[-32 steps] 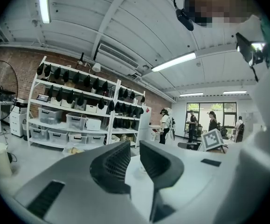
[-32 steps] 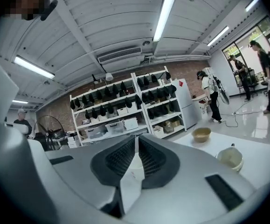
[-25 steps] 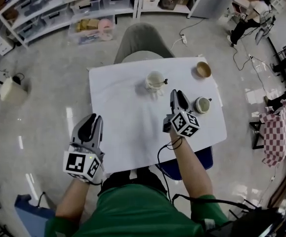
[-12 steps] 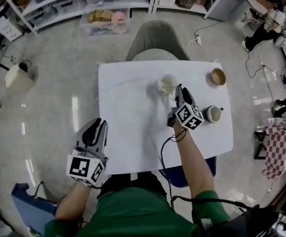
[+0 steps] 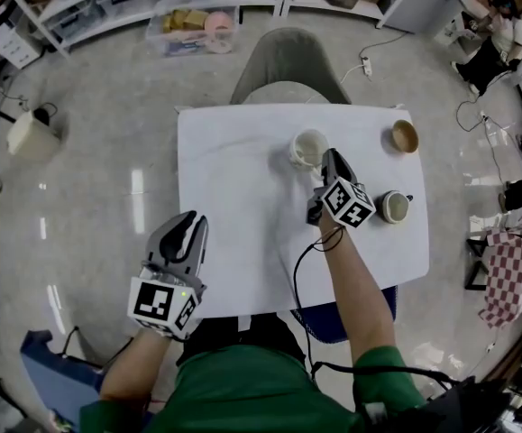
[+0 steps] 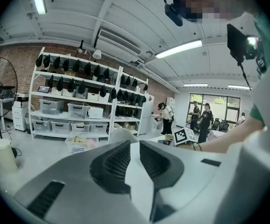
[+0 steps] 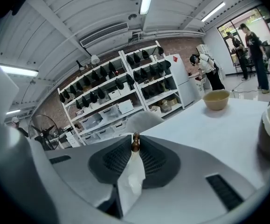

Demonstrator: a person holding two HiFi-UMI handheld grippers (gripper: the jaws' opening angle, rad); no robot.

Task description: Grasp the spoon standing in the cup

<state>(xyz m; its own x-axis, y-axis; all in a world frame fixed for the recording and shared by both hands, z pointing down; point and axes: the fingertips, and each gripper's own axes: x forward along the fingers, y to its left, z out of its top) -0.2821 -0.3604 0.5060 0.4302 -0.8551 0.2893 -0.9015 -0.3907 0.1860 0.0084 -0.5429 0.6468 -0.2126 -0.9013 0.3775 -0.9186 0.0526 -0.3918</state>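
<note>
**While the left gripper [image 5: 191,224] hangs off the table [image 5: 233,197], the right gripper [image 5: 330,159] pinches the spoon [image 7: 135,142]**

Where the floor runs on beyond the table's far edge, long shelving [image 5: 107,3] loaded with storage bins fills the top of the head view. The table, covered in white, takes the middle of the scene. A grey chair [image 5: 288,61] is pushed up against the table's far edge.

The left gripper is held off the table's near left corner, over the floor. In its own view its jaws stand a little apart, with nothing between them but a strip of the table top. The right gripper reaches over the table's right half, with its tips at the white cup [image 5: 307,149]. That cup stands towards the table's far edge, a little right of its middle.

A grey mug [image 5: 393,207] sits close to the table's right edge. A wooden bowl [image 5: 405,136] sits near the table's far right corner.

The spoon shows only as a brown knobbed end sticking up between the right gripper's pads. Those jaws have just been closing and now pinch it. In the head view the gripper covers the spoon, so how it sits in the white cup cannot be made out
</note>
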